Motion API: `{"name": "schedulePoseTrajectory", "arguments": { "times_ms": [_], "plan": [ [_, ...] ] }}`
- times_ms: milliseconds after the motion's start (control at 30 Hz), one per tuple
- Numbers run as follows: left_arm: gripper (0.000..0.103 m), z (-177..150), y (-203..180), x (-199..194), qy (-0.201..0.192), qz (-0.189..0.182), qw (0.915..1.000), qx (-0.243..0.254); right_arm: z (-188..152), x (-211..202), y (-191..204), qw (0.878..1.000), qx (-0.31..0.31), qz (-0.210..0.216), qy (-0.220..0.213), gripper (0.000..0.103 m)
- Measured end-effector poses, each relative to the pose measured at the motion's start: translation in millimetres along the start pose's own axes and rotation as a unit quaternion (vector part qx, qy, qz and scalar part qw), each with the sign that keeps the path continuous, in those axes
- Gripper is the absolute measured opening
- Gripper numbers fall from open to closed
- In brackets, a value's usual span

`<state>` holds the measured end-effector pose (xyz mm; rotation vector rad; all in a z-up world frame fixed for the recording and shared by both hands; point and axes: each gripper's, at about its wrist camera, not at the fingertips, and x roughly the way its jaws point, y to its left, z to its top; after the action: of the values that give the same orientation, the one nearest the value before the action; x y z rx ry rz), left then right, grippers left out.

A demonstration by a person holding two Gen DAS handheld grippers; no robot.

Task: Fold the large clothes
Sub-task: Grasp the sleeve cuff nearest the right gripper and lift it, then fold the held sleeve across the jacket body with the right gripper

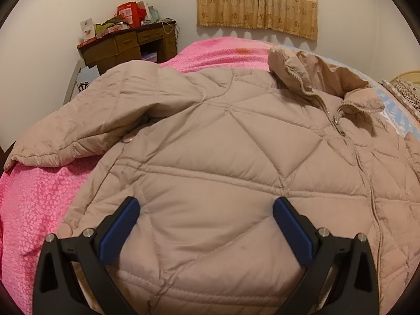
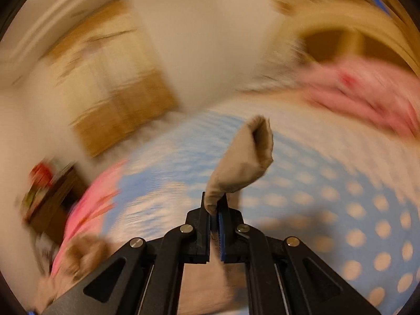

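A beige quilted puffer jacket (image 1: 223, 157) lies front-up on the bed, zipper (image 1: 338, 120) and collar to the upper right, one sleeve (image 1: 68, 131) spread to the left. My left gripper (image 1: 206, 210) is open, just above the jacket's lower front, holding nothing. In the right wrist view, my right gripper (image 2: 215, 204) is shut on a beige sleeve cuff (image 2: 244, 160) that sticks up past the fingertips. That view is blurred by motion.
A pink blanket (image 1: 34, 199) covers the bed's left side, a blue dotted sheet (image 2: 341, 197) its right. A cluttered wooden desk (image 1: 128, 44) stands in the far left corner. A curtained window (image 1: 257, 0) is on the back wall.
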<state>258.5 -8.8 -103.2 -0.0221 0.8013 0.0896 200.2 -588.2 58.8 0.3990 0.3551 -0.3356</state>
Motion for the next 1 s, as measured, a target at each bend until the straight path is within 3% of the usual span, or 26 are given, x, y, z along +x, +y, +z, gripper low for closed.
{"name": "schedulePoseTrajectory", "arguments": {
  "times_ms": [167, 267, 333, 533, 633, 700, 733, 767, 867, 933, 1000],
  "plan": [
    [0.103, -2, 5, -2, -0.003, -0.016, 0.9998, -0.008, -34, 7, 153, 0.985, -0.105, 0.125, 0.055, 0.004],
    [0.103, -3, 11, -3, -0.007, -0.032, 0.9993, -0.02, -86, 26, 231, 0.967, -0.153, 0.179, 0.1, 0.004],
    [0.103, -3, 13, -3, -0.009, -0.041, 0.9988, -0.026, -130, 53, 271, 0.949, -0.165, 0.217, 0.157, 0.004],
    [0.103, -3, 17, -3, -0.015, -0.061, 0.9972, -0.039, -231, 132, 315, 0.904, -0.203, 0.253, 0.279, 0.005],
    [0.103, -3, 18, -3, -0.018, -0.066, 0.9967, -0.044, -251, 146, 311, 0.885, -0.175, 0.268, 0.339, 0.022],
    [0.103, -3, 18, -3, -0.019, -0.069, 0.9964, -0.046, -247, 131, 307, 0.884, -0.171, 0.288, 0.326, 0.036],
    [0.103, -3, 18, -3, -0.019, -0.069, 0.9964, -0.046, -238, 125, 301, 0.886, -0.166, 0.297, 0.314, 0.05],
    [0.103, -3, 19, -3, -0.02, -0.069, 0.9964, -0.046, -230, 120, 299, 0.889, -0.159, 0.304, 0.304, 0.057],
    [0.103, -5, 20, -4, -0.02, -0.07, 0.9963, -0.046, -188, 99, 262, 0.916, -0.109, 0.303, 0.24, 0.057],
    [0.103, -5, 20, -4, -0.02, -0.07, 0.9963, -0.046, -154, 98, 224, 0.946, -0.085, 0.248, 0.189, 0.057],
    [0.103, -5, 20, -4, -0.02, -0.069, 0.9964, -0.046, -128, 111, 184, 0.968, -0.071, 0.177, 0.161, 0.054]
  ]
}}
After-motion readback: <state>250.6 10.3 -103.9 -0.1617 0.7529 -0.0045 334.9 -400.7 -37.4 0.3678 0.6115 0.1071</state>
